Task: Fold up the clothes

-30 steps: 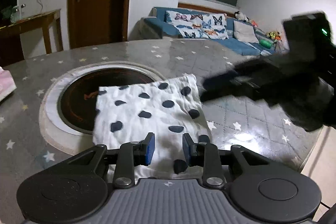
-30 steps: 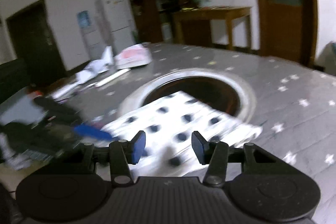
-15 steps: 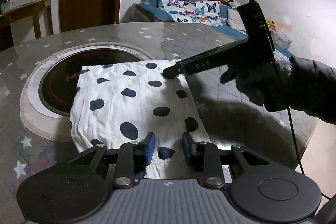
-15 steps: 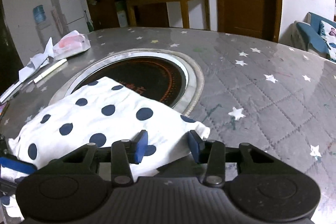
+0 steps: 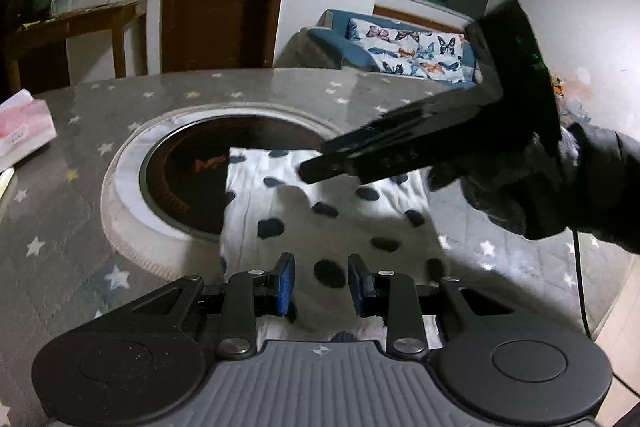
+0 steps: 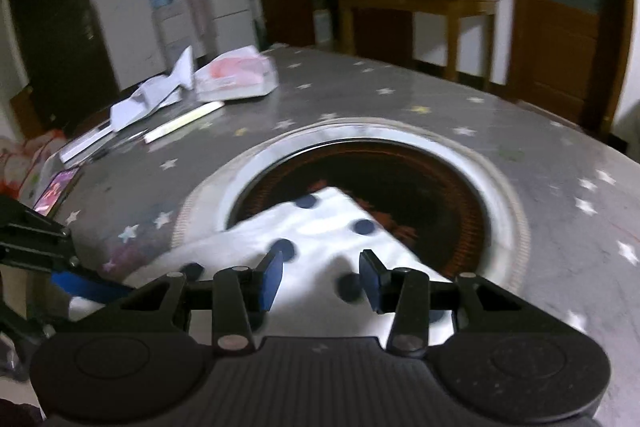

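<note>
A folded white cloth with dark blue dots [image 5: 340, 231] lies flat on the grey star-patterned table [image 5: 80, 227], its far left corner over the round hotplate [image 5: 184, 183]. My left gripper [image 5: 322, 283] hovers open over the cloth's near edge, nothing between its pads. My right gripper [image 5: 310, 171], held by a dark-gloved hand [image 5: 520, 195], reaches in from the right over the far part of the cloth. In the right wrist view that gripper [image 6: 320, 281] stands open just above the cloth [image 6: 320, 231], gripping nothing. At the left edge there, a blue pad [image 6: 84, 286] of the left gripper shows.
A pink tissue pack [image 6: 236, 75], loose papers [image 6: 152, 95], a white stick [image 6: 184, 121] and a lit phone [image 6: 56, 189] lie on the table's far left side. The table's edge [image 5: 600, 307] runs close on the right. A sofa and a wooden side table stand beyond.
The right gripper has swept from the cloth's far right corner leftward over its far middle, its view swinging left. The left gripper has shifted slightly. The cloth stays flat.
</note>
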The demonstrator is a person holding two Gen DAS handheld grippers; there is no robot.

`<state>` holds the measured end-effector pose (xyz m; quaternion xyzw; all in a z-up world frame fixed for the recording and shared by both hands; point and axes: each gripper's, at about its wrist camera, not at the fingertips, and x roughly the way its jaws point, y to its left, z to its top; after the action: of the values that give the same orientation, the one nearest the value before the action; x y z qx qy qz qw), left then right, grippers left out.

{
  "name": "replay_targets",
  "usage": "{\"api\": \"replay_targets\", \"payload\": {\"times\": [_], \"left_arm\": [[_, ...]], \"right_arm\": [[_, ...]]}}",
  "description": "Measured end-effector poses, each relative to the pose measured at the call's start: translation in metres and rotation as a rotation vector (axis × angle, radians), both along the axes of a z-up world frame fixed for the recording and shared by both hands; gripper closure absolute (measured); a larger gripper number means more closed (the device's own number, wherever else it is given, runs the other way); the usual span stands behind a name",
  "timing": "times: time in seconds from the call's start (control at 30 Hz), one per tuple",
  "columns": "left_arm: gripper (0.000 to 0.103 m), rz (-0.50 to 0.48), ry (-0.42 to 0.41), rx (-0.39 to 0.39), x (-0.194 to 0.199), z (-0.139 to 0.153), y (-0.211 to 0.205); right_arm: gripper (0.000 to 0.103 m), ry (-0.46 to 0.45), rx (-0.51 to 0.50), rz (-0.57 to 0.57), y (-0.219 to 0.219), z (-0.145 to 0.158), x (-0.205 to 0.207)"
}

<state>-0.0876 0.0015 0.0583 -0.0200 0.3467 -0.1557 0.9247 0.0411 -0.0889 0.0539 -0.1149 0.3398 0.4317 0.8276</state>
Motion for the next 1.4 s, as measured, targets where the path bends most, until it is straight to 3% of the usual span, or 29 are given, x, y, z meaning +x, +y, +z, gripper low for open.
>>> {"api": "replay_targets", "payload": {"times": [0.27, 0.57, 0.73, 0.9, 1.17, 1.4], "left_arm": [[0.072, -0.001, 0.046, 0.006, 0.001, -0.014, 0.004], [0.071, -0.002, -0.012, 0.001, 0.01, 0.006, 0.0], [0.071, 0.002, 0.034, 0.013, 0.022, -0.009, -0.004], [0.071, -0.001, 0.048, 0.016, 0.023, -0.014, -0.002], [0.07, 0.025, -0.011, 0.0, 0.022, 0.003, 0.002], [0.07, 0.046, 0.015, 0.013, 0.029, -0.007, 0.004]], "right_arm": [[0.06, 0.012, -0.068, 0.028, 0.03, -0.028, 0.012], [0.06, -0.012, -0.042, 0.018, 0.041, -0.009, 0.034], [0.06, 0.004, -0.09, 0.017, 0.056, -0.027, 0.044], [0.06, 0.002, -0.05, 0.008, 0.044, -0.016, 0.041], [0.06, -0.03, -0.025, 0.022, -0.003, 0.011, 0.003], [0.06, -0.022, -0.043, 0.09, -0.02, -0.001, -0.05]]}}
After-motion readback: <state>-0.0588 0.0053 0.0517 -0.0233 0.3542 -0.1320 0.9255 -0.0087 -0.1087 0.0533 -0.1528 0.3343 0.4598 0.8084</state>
